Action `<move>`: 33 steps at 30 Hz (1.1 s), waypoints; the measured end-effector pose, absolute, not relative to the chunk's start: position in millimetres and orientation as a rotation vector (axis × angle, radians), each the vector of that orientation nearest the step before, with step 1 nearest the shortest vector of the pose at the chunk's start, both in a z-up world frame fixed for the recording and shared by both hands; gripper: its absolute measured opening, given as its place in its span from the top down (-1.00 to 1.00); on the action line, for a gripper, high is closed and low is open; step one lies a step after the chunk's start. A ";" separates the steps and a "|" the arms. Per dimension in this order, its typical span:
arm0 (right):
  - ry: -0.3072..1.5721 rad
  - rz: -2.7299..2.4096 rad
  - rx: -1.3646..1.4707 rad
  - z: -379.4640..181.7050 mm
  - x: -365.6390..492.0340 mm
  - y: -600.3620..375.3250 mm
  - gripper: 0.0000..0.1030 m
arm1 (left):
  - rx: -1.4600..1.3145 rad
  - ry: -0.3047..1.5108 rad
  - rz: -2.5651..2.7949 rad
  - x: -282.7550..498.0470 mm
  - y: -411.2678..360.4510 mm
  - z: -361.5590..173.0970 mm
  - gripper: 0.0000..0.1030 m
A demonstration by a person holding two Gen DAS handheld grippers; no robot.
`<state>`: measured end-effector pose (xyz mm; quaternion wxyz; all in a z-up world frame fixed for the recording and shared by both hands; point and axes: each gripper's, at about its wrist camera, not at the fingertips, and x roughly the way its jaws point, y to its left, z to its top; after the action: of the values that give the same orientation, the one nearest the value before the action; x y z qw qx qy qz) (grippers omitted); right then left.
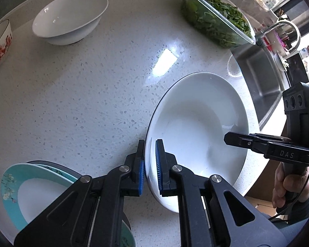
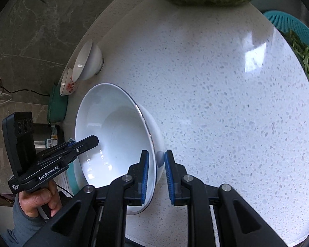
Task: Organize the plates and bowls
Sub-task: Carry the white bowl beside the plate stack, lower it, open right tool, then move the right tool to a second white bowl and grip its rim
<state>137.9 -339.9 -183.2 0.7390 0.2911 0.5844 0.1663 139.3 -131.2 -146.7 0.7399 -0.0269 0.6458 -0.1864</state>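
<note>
A large white deep plate (image 1: pixel 195 127) is on the speckled counter, its near rim between the blue pads of my left gripper (image 1: pixel 150 164). The same plate (image 2: pixel 113 140) shows in the right wrist view, its right rim between the pads of my right gripper (image 2: pixel 156 177). Both grippers straddle opposite rims with small gaps showing; I cannot tell if the pads touch. A white bowl (image 1: pixel 70 18) and a red-flowered bowl (image 1: pixel 0 43) stand at the far left. Teal flowered plates (image 1: pixel 31 189) lie stacked at the near left.
A glass dish of greens (image 1: pixel 216 14) stands at the back right beside the steel sink (image 1: pixel 263 78) and tap. A teal colander of green vegetables (image 2: pixel 294 47) is at the right in the right wrist view. The counter's edge runs just past the plate.
</note>
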 end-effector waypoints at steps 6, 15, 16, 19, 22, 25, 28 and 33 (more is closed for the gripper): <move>1.287 0.369 0.645 -188.4 136.8 -339.8 0.62 | -0.063 1.421 -0.395 146.2 -141.3 -159.7 0.85; 1.256 0.380 0.658 -184.6 136.3 -346.7 0.58 | -0.088 1.379 -0.338 148.9 -132.3 -155.6 0.58; 1.248 0.378 0.661 -182.0 136.1 -349.2 0.42 | -0.100 1.366 -0.335 148.8 -128.4 -149.8 0.18; 1.223 0.350 0.691 -170.7 130.9 -361.6 -0.35 | -0.154 1.315 -0.334 145.9 -116.0 -128.9 -0.60; 1.172 0.328 0.718 -153.2 129.3 -379.5 -0.70 | -0.228 1.279 -0.386 149.1 -98.5 -106.3 -0.88; 1.139 0.319 0.730 -134.2 139.3 -391.6 -0.71 | -0.310 1.234 -0.416 163.4 -74.9 -88.3 -0.96; 1.082 0.369 0.674 -107.8 155.2 -384.4 -0.71 | -0.357 1.147 -0.351 190.3 -38.4 -70.8 -0.96; 1.022 0.448 0.583 -70.6 195.8 -347.4 -0.71 | -0.368 1.126 -0.284 233.9 -7.8 -69.2 -0.96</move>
<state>195.8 -347.4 -70.6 0.8081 0.2728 0.4781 0.2096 233.9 -7.8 -69.2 0.8203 -0.1727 0.5287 -0.1332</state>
